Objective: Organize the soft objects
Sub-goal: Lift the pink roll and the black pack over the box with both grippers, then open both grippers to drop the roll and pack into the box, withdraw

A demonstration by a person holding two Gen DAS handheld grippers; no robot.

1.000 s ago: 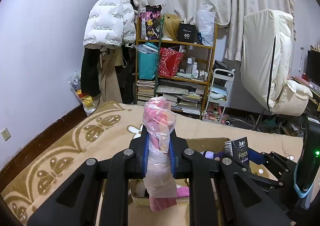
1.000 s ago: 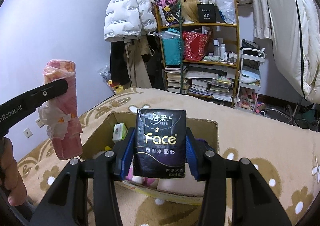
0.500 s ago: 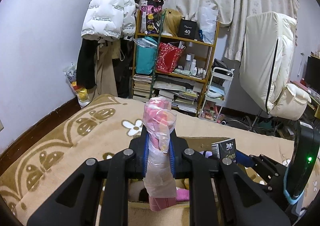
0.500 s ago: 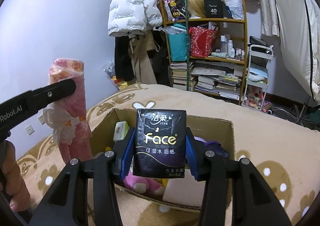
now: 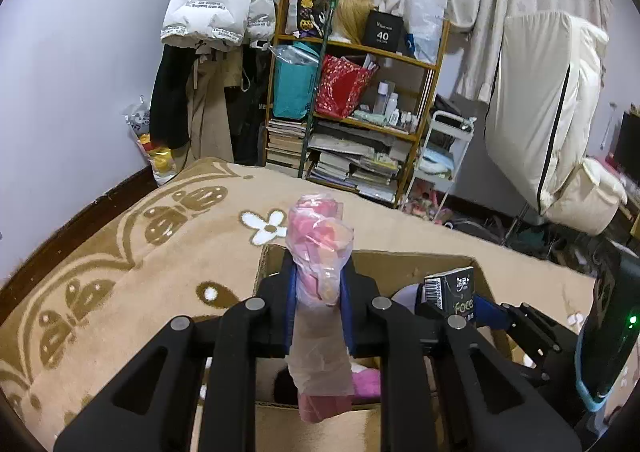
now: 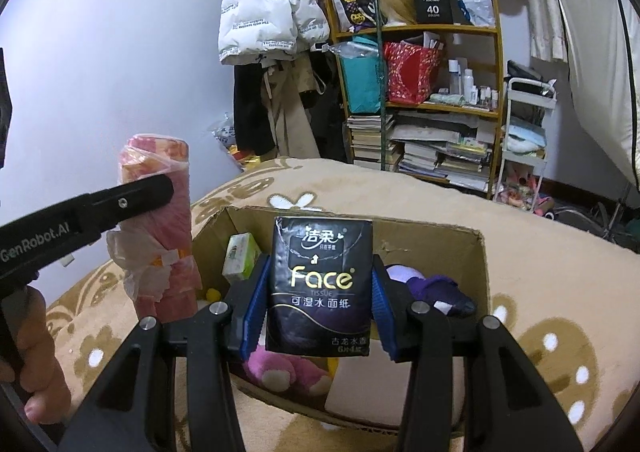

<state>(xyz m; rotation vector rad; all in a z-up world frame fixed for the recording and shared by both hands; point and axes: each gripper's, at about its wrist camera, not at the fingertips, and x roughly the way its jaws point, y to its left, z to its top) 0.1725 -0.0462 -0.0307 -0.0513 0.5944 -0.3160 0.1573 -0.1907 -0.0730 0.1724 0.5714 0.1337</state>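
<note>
Holding above cardboard box [image 6: 478, 252]: left gripper [image 5: 318, 306] clamps pink roll [image 5: 320, 292], right gripper [image 6: 318, 292] clamps tissue pack [image 6: 320, 284]. Inside: pink plush [image 6: 280, 368], purple plush [image 6: 432, 288], green pack [image 6: 240, 256].

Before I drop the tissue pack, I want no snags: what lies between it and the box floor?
In the right wrist view, only air separates the tissue pack from a pink plush lying in the box.
</note>
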